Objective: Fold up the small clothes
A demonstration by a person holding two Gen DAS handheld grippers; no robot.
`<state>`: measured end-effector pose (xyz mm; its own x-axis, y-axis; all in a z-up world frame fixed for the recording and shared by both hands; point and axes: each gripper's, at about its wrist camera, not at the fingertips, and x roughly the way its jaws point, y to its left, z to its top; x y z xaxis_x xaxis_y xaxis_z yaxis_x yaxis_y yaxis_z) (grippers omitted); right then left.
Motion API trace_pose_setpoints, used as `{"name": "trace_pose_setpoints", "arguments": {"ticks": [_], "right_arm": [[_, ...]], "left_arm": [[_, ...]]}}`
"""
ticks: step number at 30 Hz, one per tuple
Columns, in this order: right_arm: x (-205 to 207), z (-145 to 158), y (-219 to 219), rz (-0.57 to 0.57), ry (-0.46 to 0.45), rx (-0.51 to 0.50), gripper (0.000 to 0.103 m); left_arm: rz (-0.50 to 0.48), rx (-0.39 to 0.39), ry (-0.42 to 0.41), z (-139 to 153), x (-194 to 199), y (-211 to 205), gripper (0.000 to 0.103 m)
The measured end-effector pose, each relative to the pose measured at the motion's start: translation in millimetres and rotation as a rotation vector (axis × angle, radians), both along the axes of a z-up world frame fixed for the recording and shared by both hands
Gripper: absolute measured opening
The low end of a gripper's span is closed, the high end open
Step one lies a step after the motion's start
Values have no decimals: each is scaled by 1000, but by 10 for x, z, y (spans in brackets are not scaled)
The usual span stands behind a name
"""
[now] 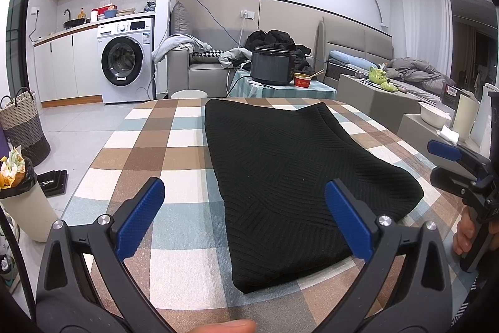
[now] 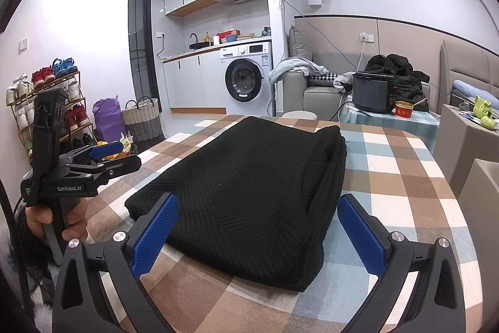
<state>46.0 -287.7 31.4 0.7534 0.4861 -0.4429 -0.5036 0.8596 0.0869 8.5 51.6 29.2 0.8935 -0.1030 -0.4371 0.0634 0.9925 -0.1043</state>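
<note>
A black ribbed knit garment (image 1: pixel 293 177) lies folded into a thick rectangle on the checked tablecloth (image 1: pixel 149 145). In the right wrist view the same garment (image 2: pixel 249 186) shows its stacked layers along the right edge. My left gripper (image 1: pixel 243 202) is open, its blue pads just short of the garment's near left corner, holding nothing. My right gripper (image 2: pixel 259 223) is open too, its pads either side of the garment's near end without touching it. The right gripper (image 1: pixel 452 161) also appears at the right edge of the left wrist view, and the left gripper (image 2: pixel 109 155) at the left of the right wrist view.
A white bin (image 1: pixel 25 208) with a black bag stands left of the table. Beyond the far edge is a small table with a black cooker (image 1: pixel 273 66) and a red bowl (image 1: pixel 302 80). A white basin (image 1: pixel 433 114) sits to the right. A shoe rack (image 2: pixel 46 102) lines the left wall.
</note>
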Motion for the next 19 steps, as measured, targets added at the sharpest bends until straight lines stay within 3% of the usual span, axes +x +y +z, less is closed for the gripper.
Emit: {"name": "trace_pose_setpoints", "arguments": {"ticks": [19], "right_arm": [[5,-1,2,0,0,-1,103]], "left_arm": [[-7,2,-5,-22,-3,-5,102]]}}
